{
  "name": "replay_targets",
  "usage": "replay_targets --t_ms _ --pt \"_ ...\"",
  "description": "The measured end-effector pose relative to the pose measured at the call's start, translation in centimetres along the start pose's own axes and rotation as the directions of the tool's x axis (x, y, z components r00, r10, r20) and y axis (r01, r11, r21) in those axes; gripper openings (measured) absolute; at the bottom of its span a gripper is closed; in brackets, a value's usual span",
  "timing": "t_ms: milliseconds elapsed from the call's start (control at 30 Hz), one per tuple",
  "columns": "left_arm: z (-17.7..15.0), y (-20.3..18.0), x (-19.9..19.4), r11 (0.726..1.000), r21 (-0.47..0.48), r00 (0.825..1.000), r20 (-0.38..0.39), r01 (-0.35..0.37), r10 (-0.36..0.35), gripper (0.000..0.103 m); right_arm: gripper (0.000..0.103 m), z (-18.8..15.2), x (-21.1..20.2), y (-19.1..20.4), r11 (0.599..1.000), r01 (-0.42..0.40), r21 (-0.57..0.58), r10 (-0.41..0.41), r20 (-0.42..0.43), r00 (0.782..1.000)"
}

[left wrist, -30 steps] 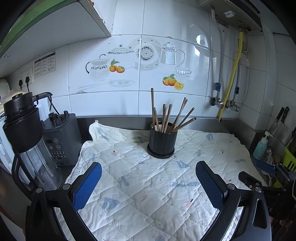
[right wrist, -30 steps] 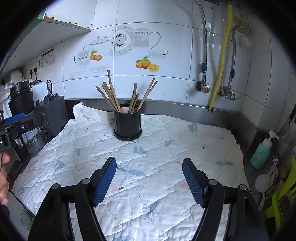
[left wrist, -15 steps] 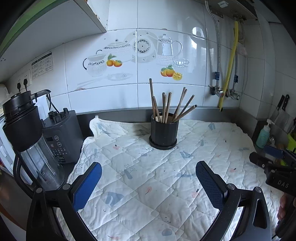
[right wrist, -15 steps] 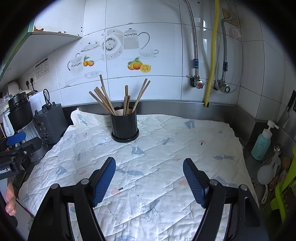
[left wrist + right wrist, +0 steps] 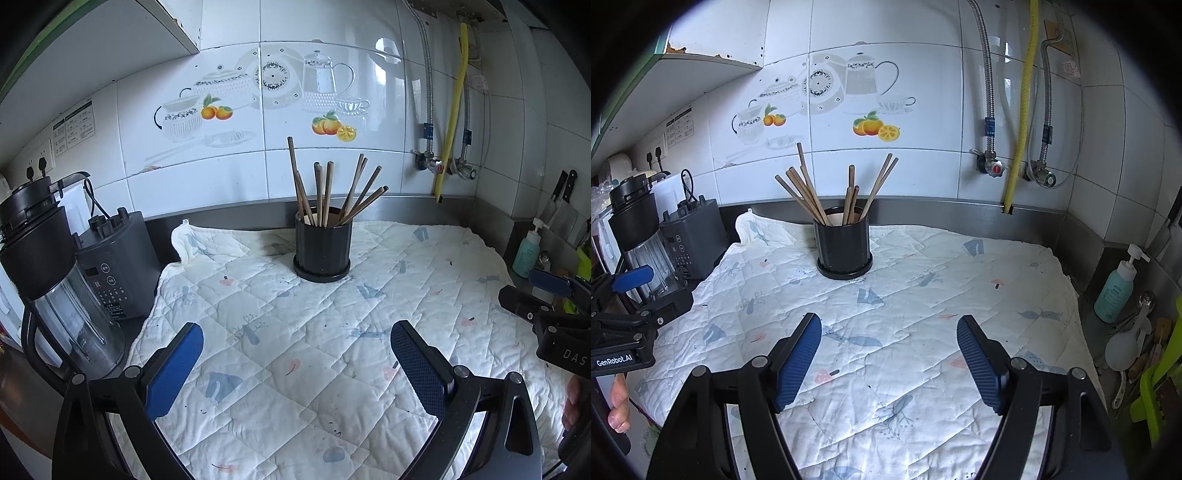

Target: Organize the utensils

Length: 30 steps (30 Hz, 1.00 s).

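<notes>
A black ribbed cup (image 5: 322, 245) (image 5: 843, 245) stands on the quilted white cloth (image 5: 295, 350) (image 5: 923, 295) near the back wall. Several brown wooden chopsticks (image 5: 325, 192) (image 5: 812, 192) lean upright inside it. My left gripper (image 5: 295, 332) hovers low over the near part of the cloth, open, with nothing between its blue pads. My right gripper (image 5: 888, 330) is also open and empty, well short of the cup. Each gripper shows at the edge of the other's view, the right gripper (image 5: 546, 291) at the right and the left gripper (image 5: 628, 291) at the left.
A blender jug (image 5: 55, 280) and its grey base (image 5: 118, 266) stand left of the cloth. A teal pump bottle (image 5: 1115, 291), spoons (image 5: 1137, 325) and a green rack (image 5: 1160, 387) sit at the right. Pipes and a yellow hose (image 5: 1023, 103) run down the tiled wall.
The left wrist view has sunk and tilted, so the cup now sits higher and farther off. The right gripper has come into that view's right edge. Both grippers stay open.
</notes>
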<state>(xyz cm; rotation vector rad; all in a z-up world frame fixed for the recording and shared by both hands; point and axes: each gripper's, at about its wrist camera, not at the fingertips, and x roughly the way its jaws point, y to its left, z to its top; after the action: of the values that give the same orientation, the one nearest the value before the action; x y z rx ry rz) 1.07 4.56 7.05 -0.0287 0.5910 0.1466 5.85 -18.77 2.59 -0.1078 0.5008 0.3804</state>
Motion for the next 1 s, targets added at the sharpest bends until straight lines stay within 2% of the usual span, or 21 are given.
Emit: replay_targets --t_ms 700,1000 --pt "-1.1 0.5 1.2 1.0 -0.015 0.999 -0.042 0.002 -0.003 0.103 0.086 -1.0 1.4 1.0 1.0 -0.009 -0.019 0.008 -0.054 0.999" --pt "-1.0 0.3 1.1 1.0 -0.011 0.999 -0.037 0.005 -0.006 0.103 0.087 -1.1 1.4 0.9 1.0 -0.011 -0.012 0.011 -0.055 0.998"
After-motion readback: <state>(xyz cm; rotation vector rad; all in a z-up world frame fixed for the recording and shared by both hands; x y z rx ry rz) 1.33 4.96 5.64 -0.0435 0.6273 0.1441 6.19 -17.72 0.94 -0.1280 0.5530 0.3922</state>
